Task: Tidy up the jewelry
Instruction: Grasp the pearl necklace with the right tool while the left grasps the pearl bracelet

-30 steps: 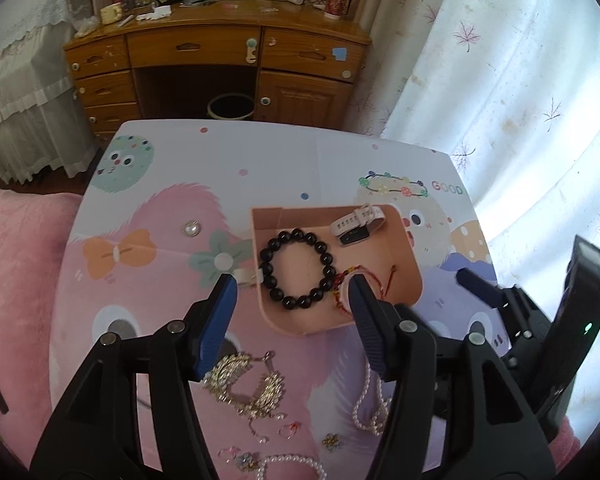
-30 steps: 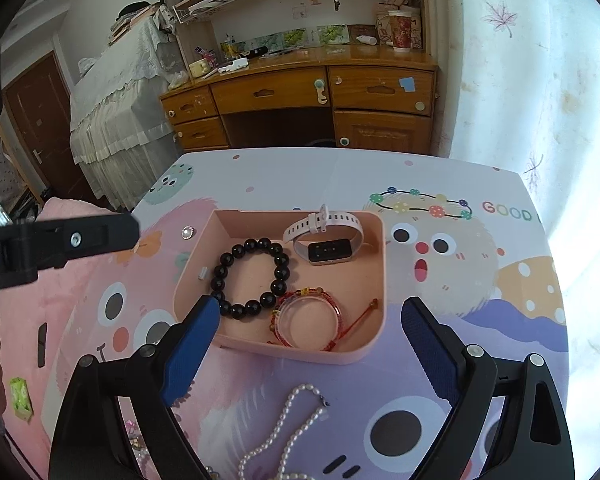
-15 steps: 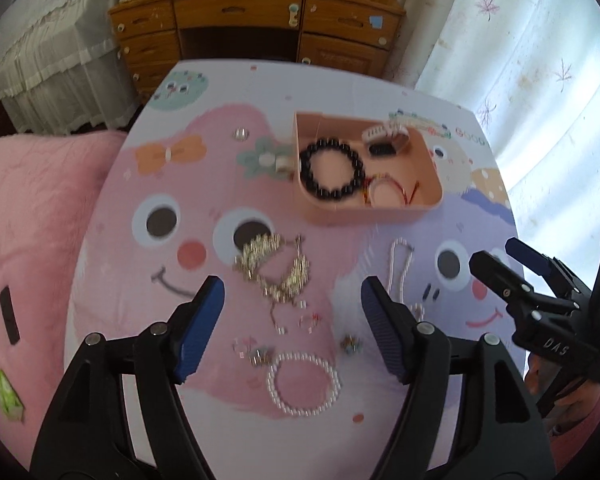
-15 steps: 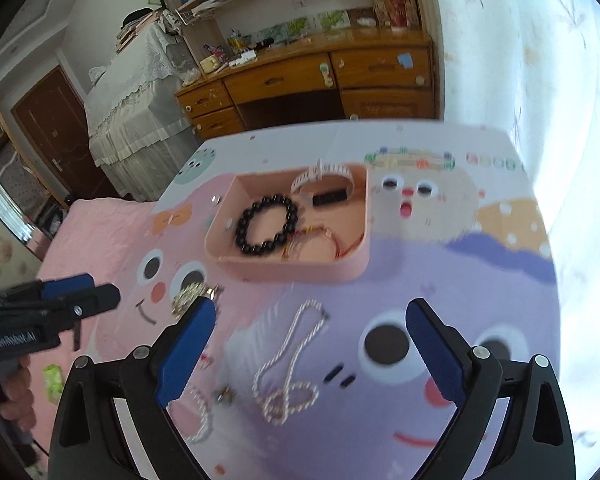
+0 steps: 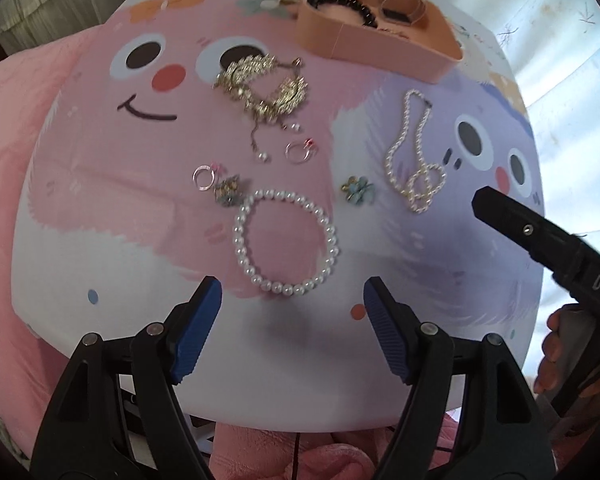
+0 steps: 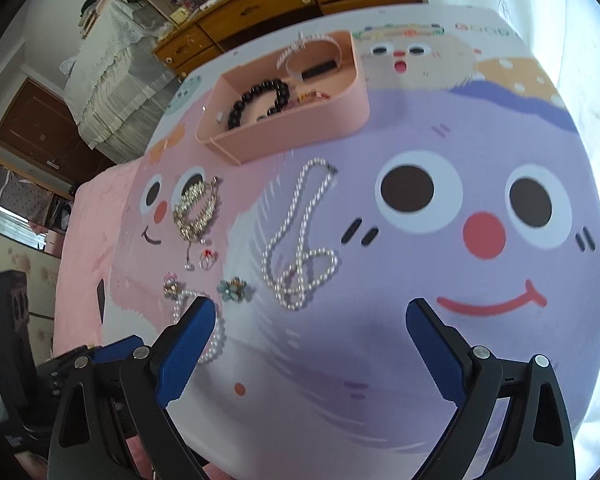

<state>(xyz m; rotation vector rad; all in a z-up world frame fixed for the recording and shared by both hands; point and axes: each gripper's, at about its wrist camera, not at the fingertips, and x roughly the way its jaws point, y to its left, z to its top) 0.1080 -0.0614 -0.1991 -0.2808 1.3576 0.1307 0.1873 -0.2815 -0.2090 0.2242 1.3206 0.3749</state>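
A pink tray [image 5: 374,46] sits at the far side of a table [image 5: 112,248] covered in a cartoon-face cloth. Inside the tray lie a black bead bracelet [image 5: 342,2], a white-strapped watch [image 5: 400,4] and, seen from the right wrist, what may be a red cord bracelet [image 6: 312,97], though it is mostly hidden by the tray wall.

Loose on the cloth, nearer than the tray: a gold necklace [image 5: 260,82] in a heap, a long pearl necklace [image 5: 414,152] looped on itself, two small pink rings [image 5: 300,151], a blue flower brooch [image 5: 359,190] and a second brooch [image 5: 227,191] touching a round pearl bracelet [image 5: 286,242].

The left gripper [image 5: 292,304] hangs just short of the pearl bracelet, its jaws opening and nothing between them. The right gripper [image 6: 306,320] is spread wide and empty above bare cloth, near the pearl necklace; its left finger covers part of the pearl bracelet. A hand [image 5: 556,354] holds the right gripper's handle.
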